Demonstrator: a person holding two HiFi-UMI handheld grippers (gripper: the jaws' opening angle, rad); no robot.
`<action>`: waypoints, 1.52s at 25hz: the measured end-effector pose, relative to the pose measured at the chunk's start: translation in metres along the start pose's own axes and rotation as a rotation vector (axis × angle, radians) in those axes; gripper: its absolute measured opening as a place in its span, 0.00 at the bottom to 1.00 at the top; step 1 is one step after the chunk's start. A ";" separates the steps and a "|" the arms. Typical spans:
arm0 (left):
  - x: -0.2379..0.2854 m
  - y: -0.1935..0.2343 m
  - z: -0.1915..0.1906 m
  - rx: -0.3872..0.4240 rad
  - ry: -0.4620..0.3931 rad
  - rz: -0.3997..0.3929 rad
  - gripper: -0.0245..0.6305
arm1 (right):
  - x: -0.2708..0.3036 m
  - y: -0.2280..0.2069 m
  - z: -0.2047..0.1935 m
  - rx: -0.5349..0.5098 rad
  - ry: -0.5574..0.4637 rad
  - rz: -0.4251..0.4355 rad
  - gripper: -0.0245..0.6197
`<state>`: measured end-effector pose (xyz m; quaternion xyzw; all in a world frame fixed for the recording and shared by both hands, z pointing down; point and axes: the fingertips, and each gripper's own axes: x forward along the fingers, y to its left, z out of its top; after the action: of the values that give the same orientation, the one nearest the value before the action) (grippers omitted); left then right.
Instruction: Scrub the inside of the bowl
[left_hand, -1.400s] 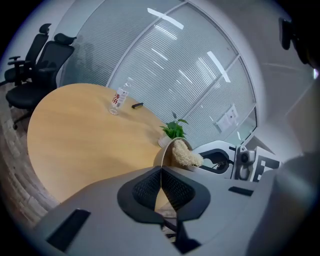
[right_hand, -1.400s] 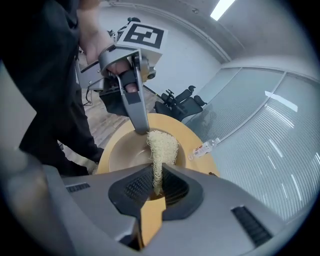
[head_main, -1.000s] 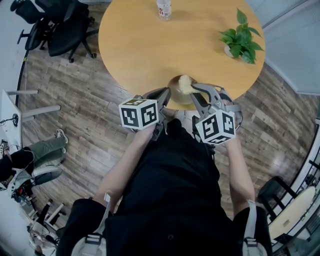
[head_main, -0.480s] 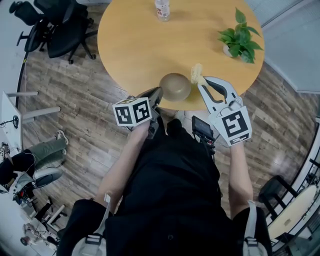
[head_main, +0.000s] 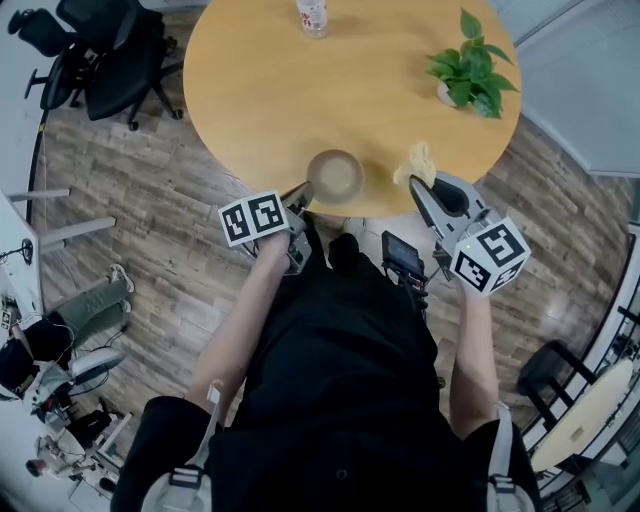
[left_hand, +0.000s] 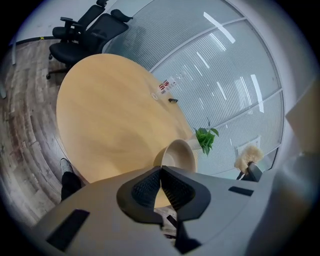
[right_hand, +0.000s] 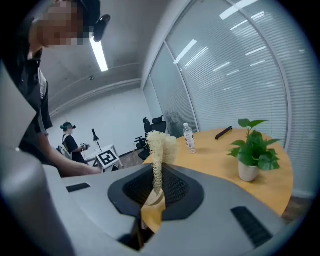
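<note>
A tan bowl (head_main: 335, 175) stands upright on the round wooden table (head_main: 290, 90), close to its near edge; it also shows in the left gripper view (left_hand: 179, 155) just beyond the jaws. My left gripper (head_main: 301, 194) (left_hand: 160, 172) sits just left of the bowl, off the table's edge, shut with nothing between its pads. My right gripper (head_main: 421, 183) (right_hand: 156, 192) is to the right of the bowl, shut on the stem of a pale fibrous scrubber (head_main: 418, 160) (right_hand: 160, 147). The scrubber's head points up and away, clear of the bowl.
A potted green plant (head_main: 465, 72) (right_hand: 252, 150) stands at the table's right side and a clear bottle (head_main: 311, 17) (right_hand: 188, 137) at its far edge. A dark pen-like thing (right_hand: 223, 132) lies near the bottle. Black office chairs (head_main: 105, 55) stand to the left.
My right gripper has lifted the scrubber out of the bowl and carried it off to the right. The left gripper has drawn back to the left of the bowl.
</note>
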<state>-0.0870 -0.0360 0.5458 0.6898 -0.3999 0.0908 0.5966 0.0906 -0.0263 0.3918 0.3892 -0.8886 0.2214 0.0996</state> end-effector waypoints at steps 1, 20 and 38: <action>0.001 0.002 -0.002 0.002 0.008 0.006 0.06 | -0.003 0.002 -0.002 0.029 -0.012 0.019 0.10; 0.054 0.004 -0.032 -0.022 0.106 0.021 0.07 | -0.048 -0.019 -0.041 0.215 -0.025 -0.014 0.10; 0.057 0.009 -0.032 -0.046 0.094 0.001 0.17 | -0.044 -0.015 -0.033 0.221 -0.039 0.019 0.10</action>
<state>-0.0434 -0.0323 0.5958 0.6706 -0.3736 0.1140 0.6306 0.1319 0.0088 0.4100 0.3937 -0.8641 0.3114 0.0367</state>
